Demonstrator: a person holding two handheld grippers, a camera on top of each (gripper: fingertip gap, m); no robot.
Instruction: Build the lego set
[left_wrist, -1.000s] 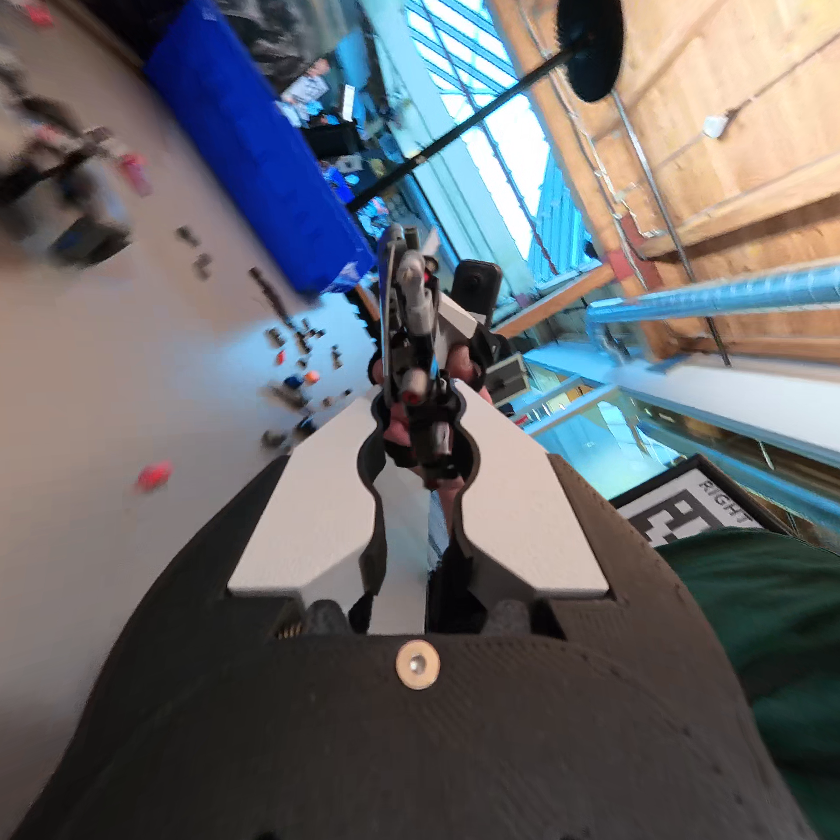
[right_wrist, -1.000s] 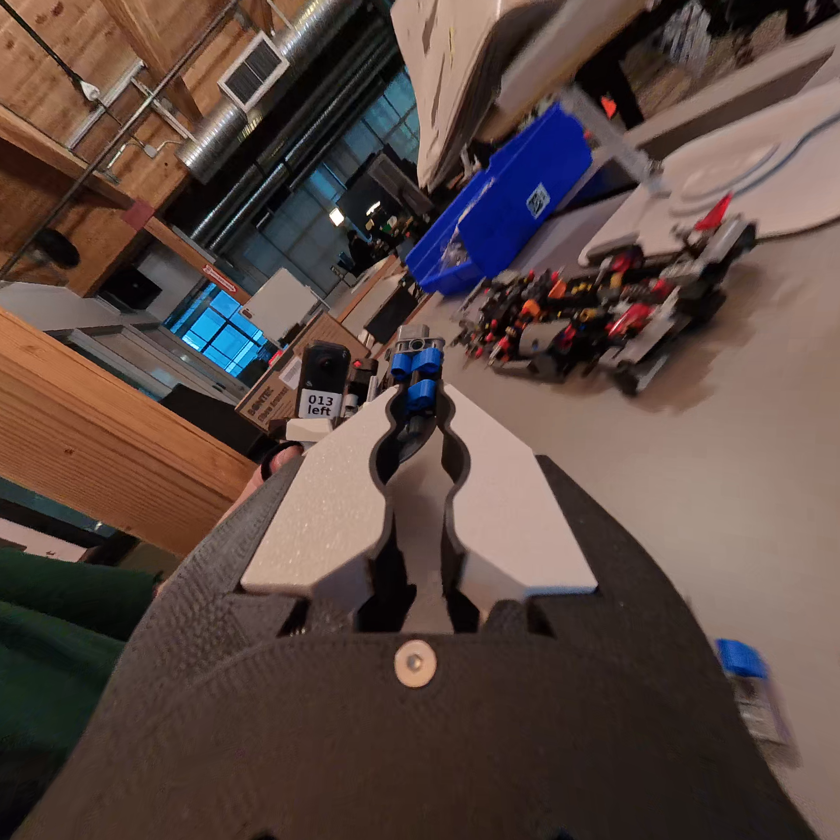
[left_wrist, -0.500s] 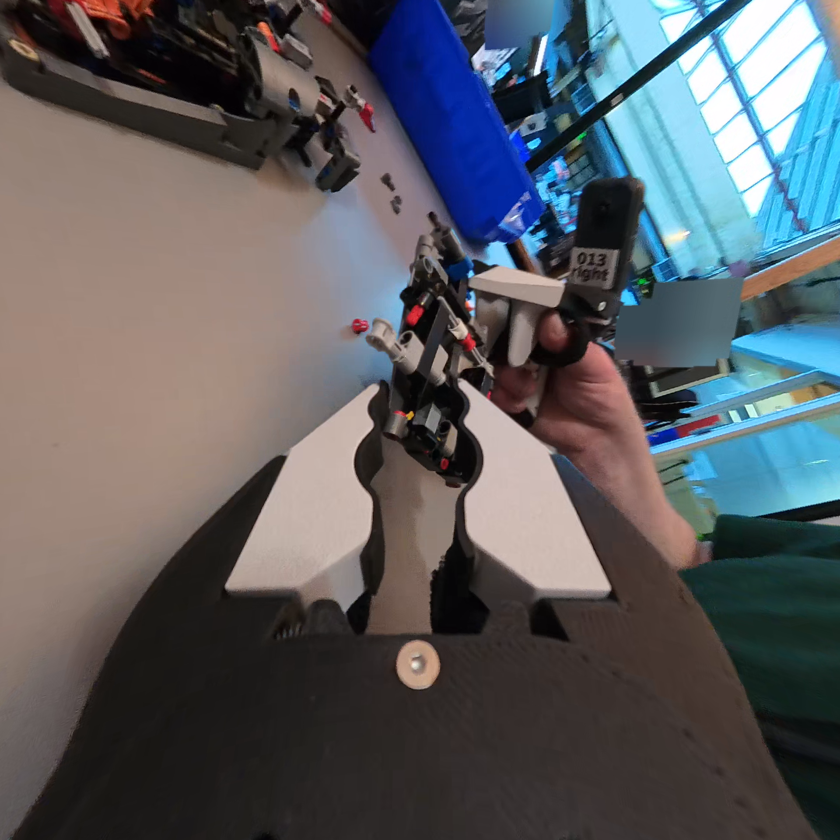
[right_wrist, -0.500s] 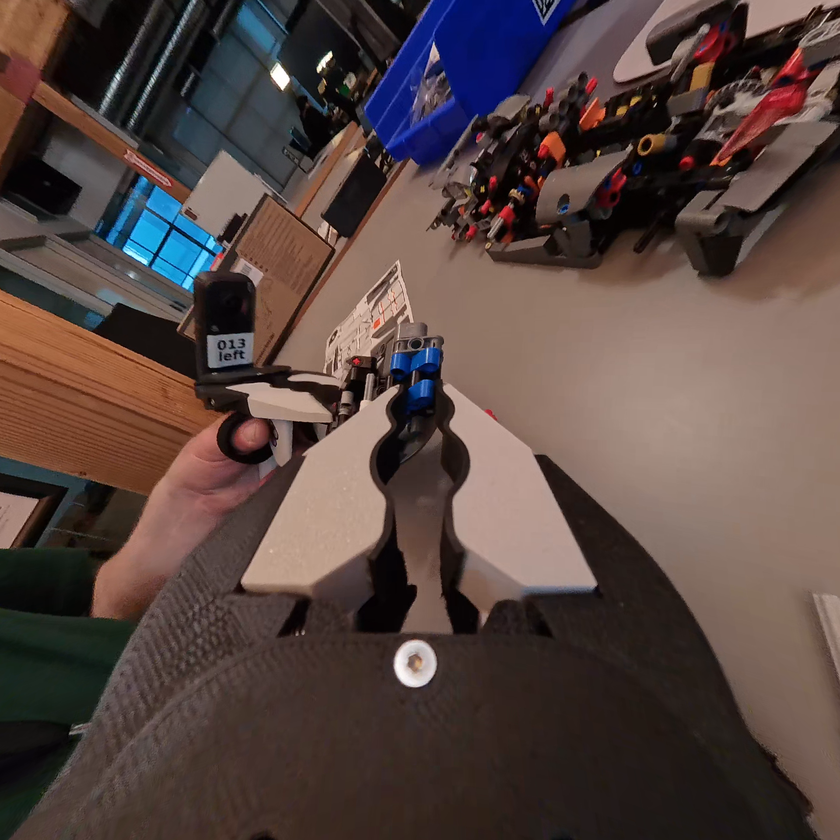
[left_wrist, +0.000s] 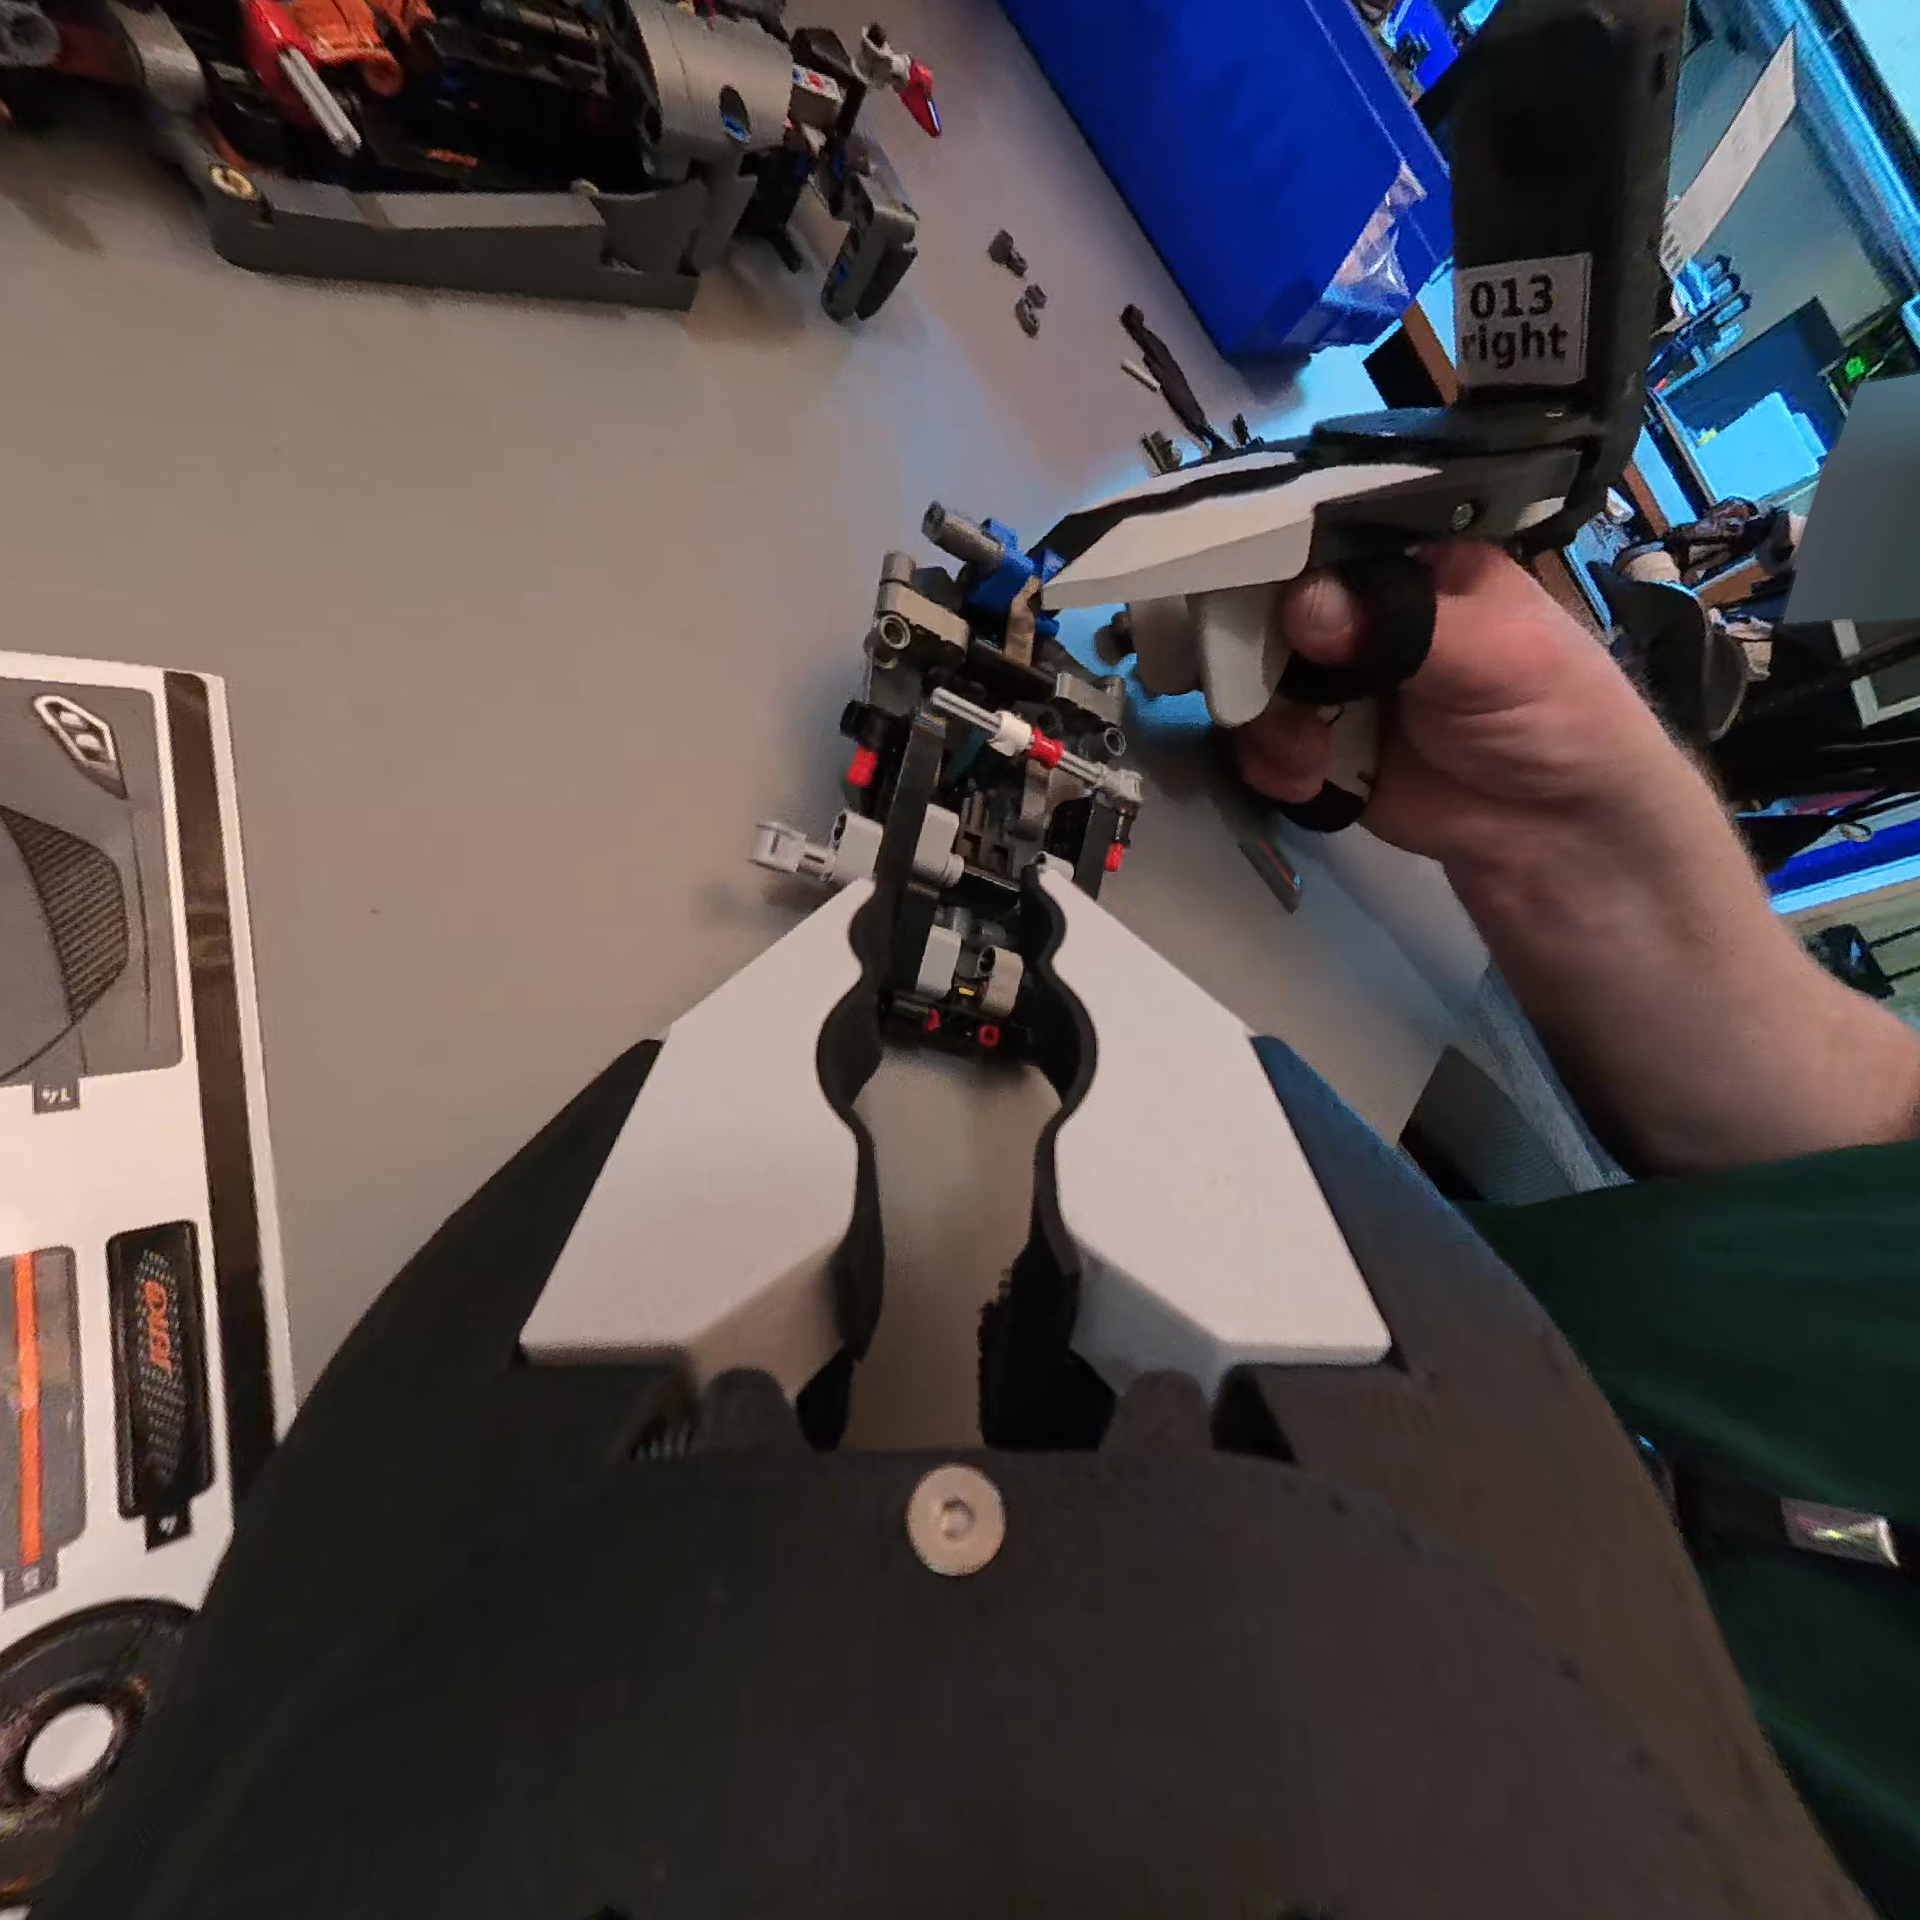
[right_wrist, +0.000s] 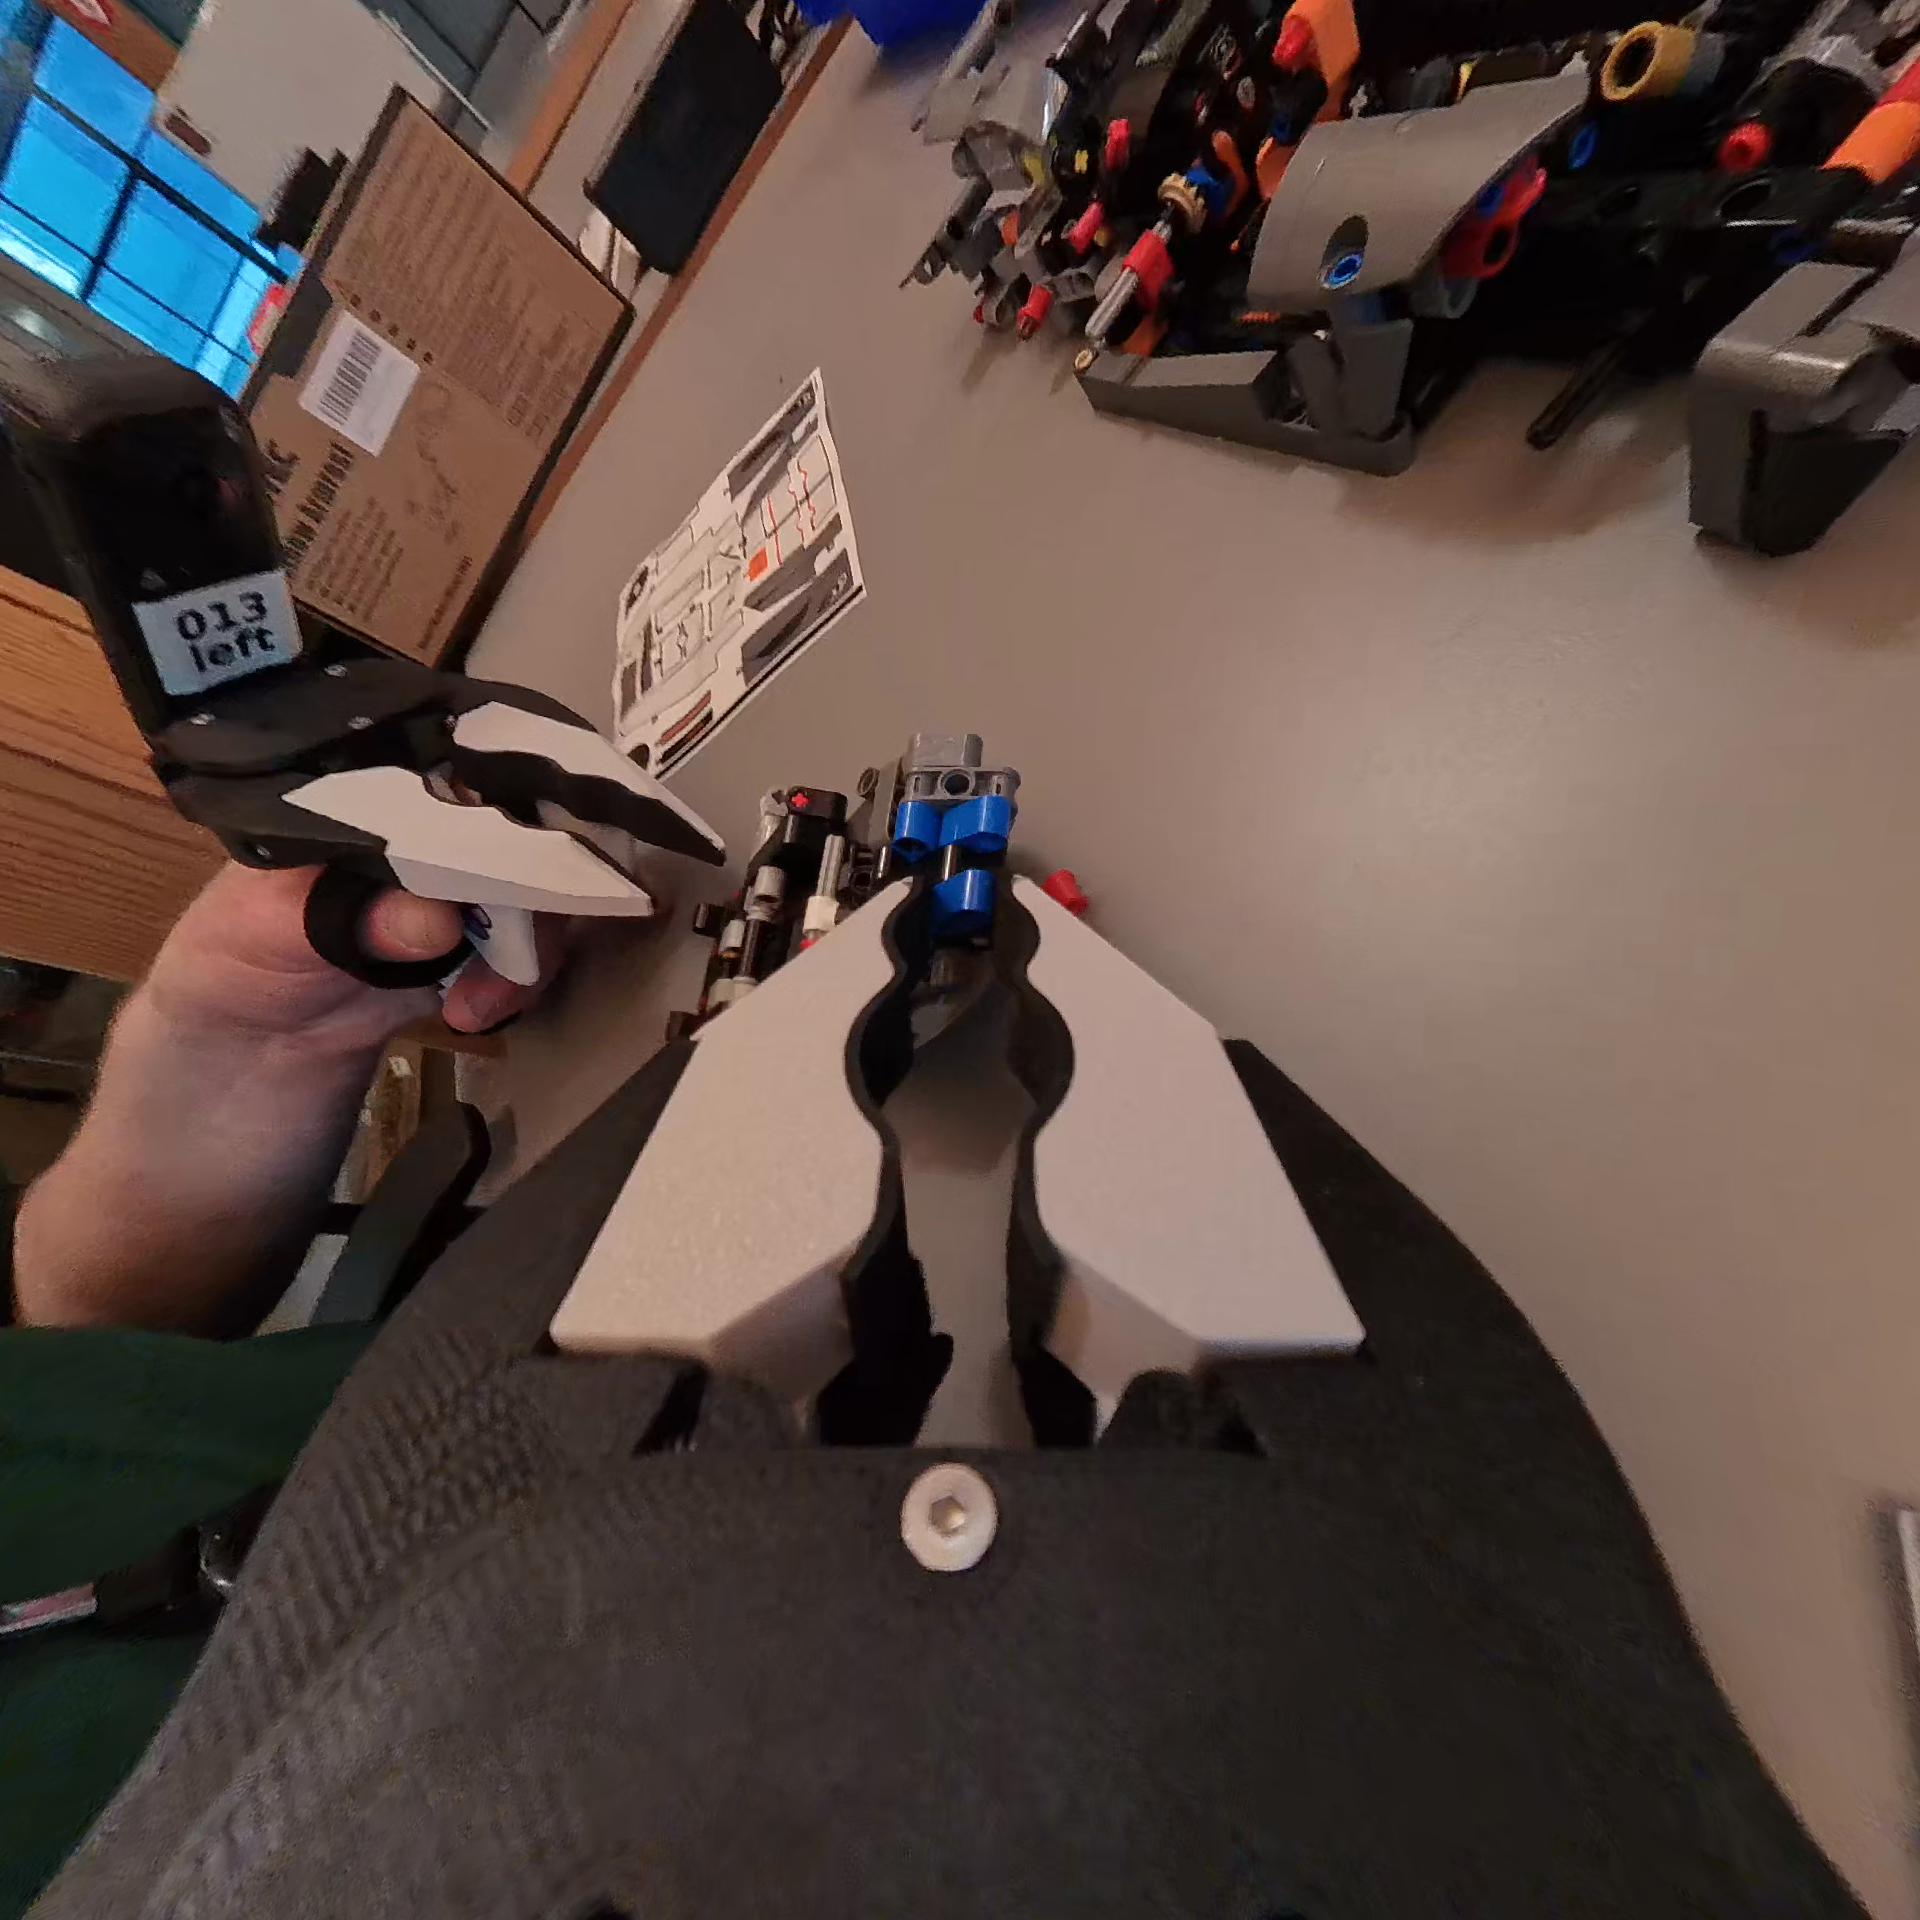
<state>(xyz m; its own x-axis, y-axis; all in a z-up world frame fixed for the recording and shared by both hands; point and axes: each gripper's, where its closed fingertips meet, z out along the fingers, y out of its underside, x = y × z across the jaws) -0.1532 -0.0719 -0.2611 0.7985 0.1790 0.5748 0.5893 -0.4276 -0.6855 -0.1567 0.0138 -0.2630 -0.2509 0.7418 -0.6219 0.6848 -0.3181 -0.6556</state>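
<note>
On the grey counter (left_wrist: 468, 540), beyond a large part-built model (left_wrist: 436, 135), a small subassembly (left_wrist: 977, 790) is clamped at opposite ends by the left gripper (left_wrist: 951, 966) and right gripper (right_wrist: 951, 935). It is judged light, rigid, easily popped apart; frame beams are best gripped.

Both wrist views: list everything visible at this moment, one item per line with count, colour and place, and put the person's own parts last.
small lego assembly: one, black and grey with blue and red pins, low over the table, held at both ends
large lego car build: one, dark grey with orange and red, far side of table
sticker sheet: one, white with dark shapes, flat on table
loose lego pieces: several, dark, near the bin
storage bin: one, blue, table's far edge
cardboard box: one, brown, beside the table
table: one, grey
left gripper: clamped on the assembly
right gripper: clamped on its blue end
hands: two, green sleeves
</note>
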